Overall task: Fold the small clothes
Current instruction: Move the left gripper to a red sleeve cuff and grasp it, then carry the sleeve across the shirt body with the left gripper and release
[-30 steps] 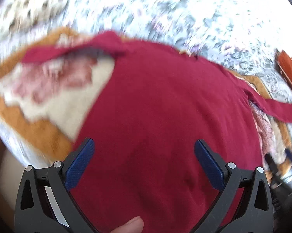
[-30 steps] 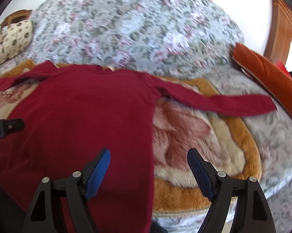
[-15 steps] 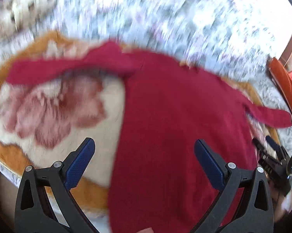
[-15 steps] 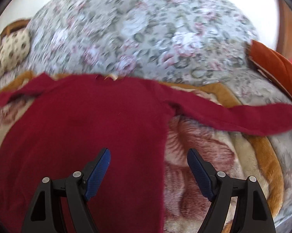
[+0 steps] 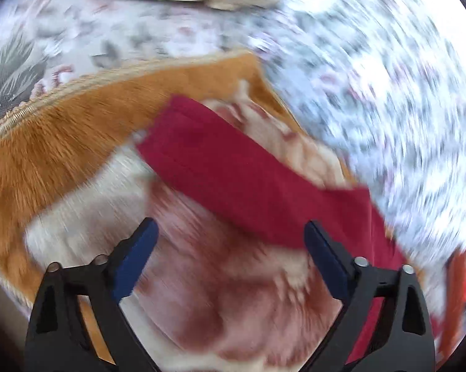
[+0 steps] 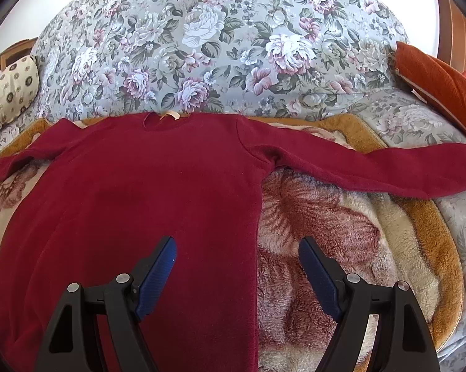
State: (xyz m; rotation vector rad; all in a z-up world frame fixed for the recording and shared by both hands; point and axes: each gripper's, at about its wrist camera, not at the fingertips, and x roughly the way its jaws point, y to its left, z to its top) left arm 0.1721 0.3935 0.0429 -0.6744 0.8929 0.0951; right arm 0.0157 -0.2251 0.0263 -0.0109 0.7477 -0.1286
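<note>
The dark red long-sleeved sweater (image 6: 146, 204) lies flat on the plush orange-edged blanket (image 6: 341, 235); left gripper (image 5: 230, 257) and right gripper (image 6: 237, 266) both hover released, grasping nothing

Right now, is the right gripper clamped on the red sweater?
No, the right gripper is open above the red sweater, holding nothing.

Your red sweater (image 6: 146, 192) is a soft, matt knit with a slightly fuzzy nap, and the blanket (image 6: 341, 226) under it is thick, shaggy plush fleece. The floral bedspread (image 6: 233, 46) looks like smooth, flat woven cotton, no sheen. Both grippers (image 6: 236, 266) (image 5: 230, 257) are matt black plastic with ribbed blue pads (image 6: 157, 279) and shiny metal pins.
</note>
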